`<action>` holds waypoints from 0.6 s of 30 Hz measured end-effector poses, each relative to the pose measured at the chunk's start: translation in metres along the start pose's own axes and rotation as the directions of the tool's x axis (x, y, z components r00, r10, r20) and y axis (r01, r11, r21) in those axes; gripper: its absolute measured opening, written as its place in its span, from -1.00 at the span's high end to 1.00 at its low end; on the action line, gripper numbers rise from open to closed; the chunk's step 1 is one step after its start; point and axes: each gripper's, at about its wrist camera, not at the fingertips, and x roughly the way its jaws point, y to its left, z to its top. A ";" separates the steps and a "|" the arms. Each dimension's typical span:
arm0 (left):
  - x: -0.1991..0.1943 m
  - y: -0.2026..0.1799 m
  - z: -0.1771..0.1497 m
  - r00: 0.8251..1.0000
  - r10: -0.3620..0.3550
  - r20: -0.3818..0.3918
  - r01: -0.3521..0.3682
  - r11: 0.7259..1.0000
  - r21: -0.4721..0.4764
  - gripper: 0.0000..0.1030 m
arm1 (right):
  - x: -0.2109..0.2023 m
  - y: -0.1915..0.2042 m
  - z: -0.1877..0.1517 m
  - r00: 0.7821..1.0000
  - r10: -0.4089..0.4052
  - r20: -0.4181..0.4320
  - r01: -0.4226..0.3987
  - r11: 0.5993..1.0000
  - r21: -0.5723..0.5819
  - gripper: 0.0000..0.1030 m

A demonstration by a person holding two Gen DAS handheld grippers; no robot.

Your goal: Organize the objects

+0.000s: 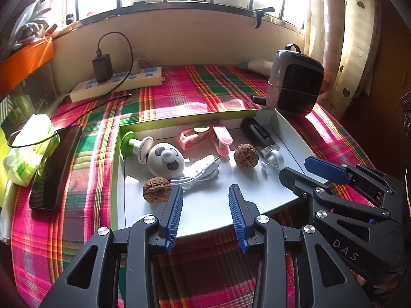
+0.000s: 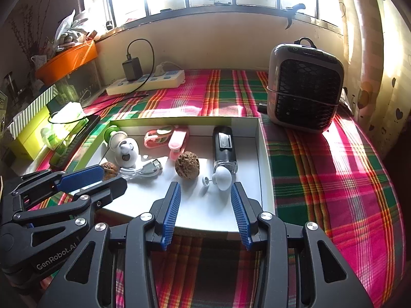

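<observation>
Shallow white tray (image 1: 287, 128) sits on the plaid-covered worktop (image 1: 205, 87), its long side running left to right under the window. Inside: black cylinder (image 2: 224, 146) at the right end, long axis pointing away toward the window, clear end nearest the camera with a small white knob piece (image 2: 223, 177) touching it. Two walnuts: one mid-tray (image 2: 187, 165), one near the front left (image 1: 156, 189). White coiled cable (image 1: 197, 173) lies between them, plug pointing right. Panda-face toy (image 1: 167, 159) with a green-based stem (image 1: 129, 142) sits at the left, stem pointing left. Pink clips (image 1: 205, 138) lie at the back.

Left gripper (image 1: 205, 202) hangs open over the tray's front edge, nothing between the pads; its left pad is just beside the front walnut. Right gripper (image 2: 205, 200) is also open and empty, over the front right of the tray, near the white knob.

Left wrist view shows a dark phone (image 1: 55, 166) and green packet (image 1: 28, 151) left of the tray; the right wrist view shows the heater (image 2: 305, 87) fully, and an orange box (image 2: 68, 60).
</observation>
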 end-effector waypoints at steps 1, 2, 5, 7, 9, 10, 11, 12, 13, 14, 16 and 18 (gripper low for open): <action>-0.003 -0.001 -0.002 1.000 0.006 0.009 -0.006 1.000 0.006 0.32 | -0.002 0.000 -0.001 1.000 -0.001 0.003 0.001 1.000 -0.001 0.18; -0.006 -0.002 -0.004 1.000 0.010 0.014 -0.010 1.000 0.006 0.32 | -0.005 0.001 -0.003 1.000 0.003 0.006 -0.003 1.000 0.001 0.18; -0.015 -0.002 -0.009 1.000 0.019 0.025 -0.019 1.000 0.005 0.32 | -0.012 0.003 -0.007 1.000 0.006 0.015 -0.006 1.000 0.006 0.17; -0.019 -0.002 -0.012 0.999 0.024 0.024 -0.024 1.000 -0.001 0.32 | -0.016 0.004 -0.010 1.000 0.010 0.017 -0.010 1.000 0.004 0.17; -0.023 -0.001 -0.017 0.999 0.028 0.022 -0.028 1.000 -0.009 0.32 | -0.020 0.006 -0.014 1.000 0.010 0.019 -0.010 1.000 -0.001 0.16; -0.025 -0.001 -0.020 0.999 0.033 0.023 -0.033 0.999 -0.009 0.32 | -0.021 0.007 -0.015 1.000 0.010 0.017 -0.010 1.000 -0.004 0.16; -0.026 -0.002 -0.023 0.999 0.035 0.022 -0.035 0.999 -0.005 0.32 | -0.022 0.007 -0.017 1.000 0.009 0.015 -0.009 1.000 -0.006 0.15; -0.027 -0.003 -0.026 0.999 0.038 0.017 -0.038 0.999 -0.004 0.32 | -0.023 0.008 -0.019 1.000 0.010 0.014 -0.010 1.000 -0.007 0.15; -0.028 -0.004 -0.029 0.999 0.040 0.012 -0.040 0.999 -0.004 0.32 | -0.024 0.009 -0.021 1.000 0.011 0.012 -0.011 1.000 -0.009 0.15; -0.029 -0.005 -0.032 0.999 0.037 0.010 -0.037 0.999 -0.005 0.32 | -0.025 0.009 -0.023 1.000 0.009 0.011 -0.009 1.000 -0.010 0.14; -0.030 -0.005 -0.038 0.999 0.041 0.002 -0.041 0.999 -0.020 0.32 | -0.027 0.011 -0.027 1.000 0.009 0.010 -0.009 1.000 -0.015 0.14; -0.031 -0.007 -0.044 0.999 0.034 -0.008 -0.034 0.999 -0.022 0.32 | -0.027 0.011 -0.030 1.000 -0.005 0.009 0.005 1.000 -0.015 0.14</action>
